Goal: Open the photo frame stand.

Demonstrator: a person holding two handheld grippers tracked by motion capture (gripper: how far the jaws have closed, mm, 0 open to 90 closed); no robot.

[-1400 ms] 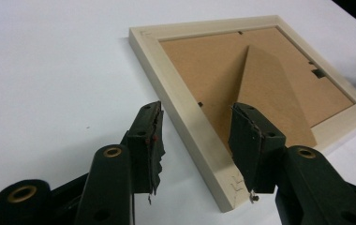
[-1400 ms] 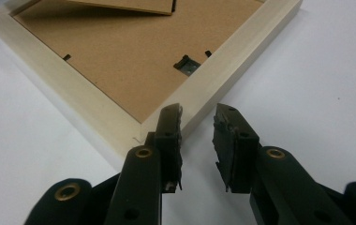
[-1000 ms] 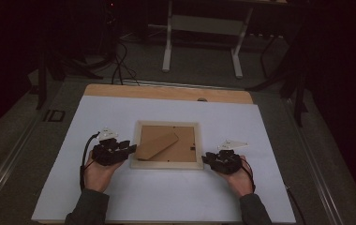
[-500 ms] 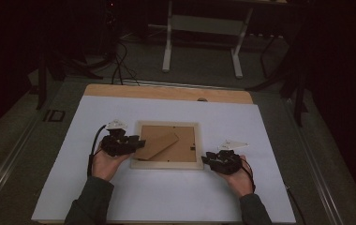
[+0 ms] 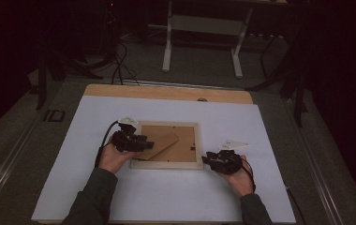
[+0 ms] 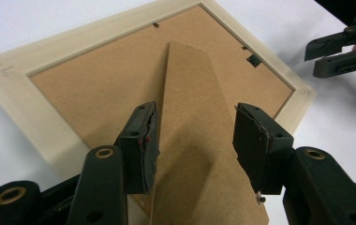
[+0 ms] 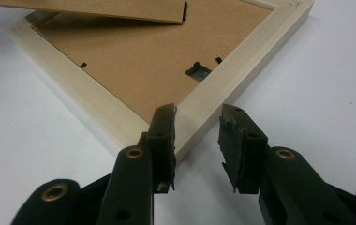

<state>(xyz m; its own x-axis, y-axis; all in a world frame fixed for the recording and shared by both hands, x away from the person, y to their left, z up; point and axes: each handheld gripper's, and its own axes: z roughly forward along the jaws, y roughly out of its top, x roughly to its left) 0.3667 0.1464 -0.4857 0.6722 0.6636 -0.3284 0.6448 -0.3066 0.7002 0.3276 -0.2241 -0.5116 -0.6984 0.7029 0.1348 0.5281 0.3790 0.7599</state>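
Note:
A pale wooden picture frame (image 5: 166,165) lies face down on the white table, brown backing board up. Its cardboard stand flap (image 5: 164,143) is raised off the backing. My left gripper (image 5: 145,142) reaches in over the frame's left side. In the left gripper view, this gripper (image 6: 196,117) is open, its jaws on either side of the stand flap (image 6: 190,84) and not touching it. My right gripper (image 5: 207,159) is open at the frame's near right corner. In the right gripper view the frame's rim (image 7: 73,101) runs between the open right gripper (image 7: 197,115) jaws, without contact.
A small metal clip (image 7: 197,71) sits on the backing near the right rail. The white table surface (image 5: 284,140) ends in a wooden strip (image 5: 166,91) at the far edge. Beyond it stand metal table legs (image 5: 169,47) and floor cables (image 5: 117,70).
My left gripper has moved from the table left of the frame in over the frame's left side, its jaws now astride the stand flap. The right gripper has hardly moved.

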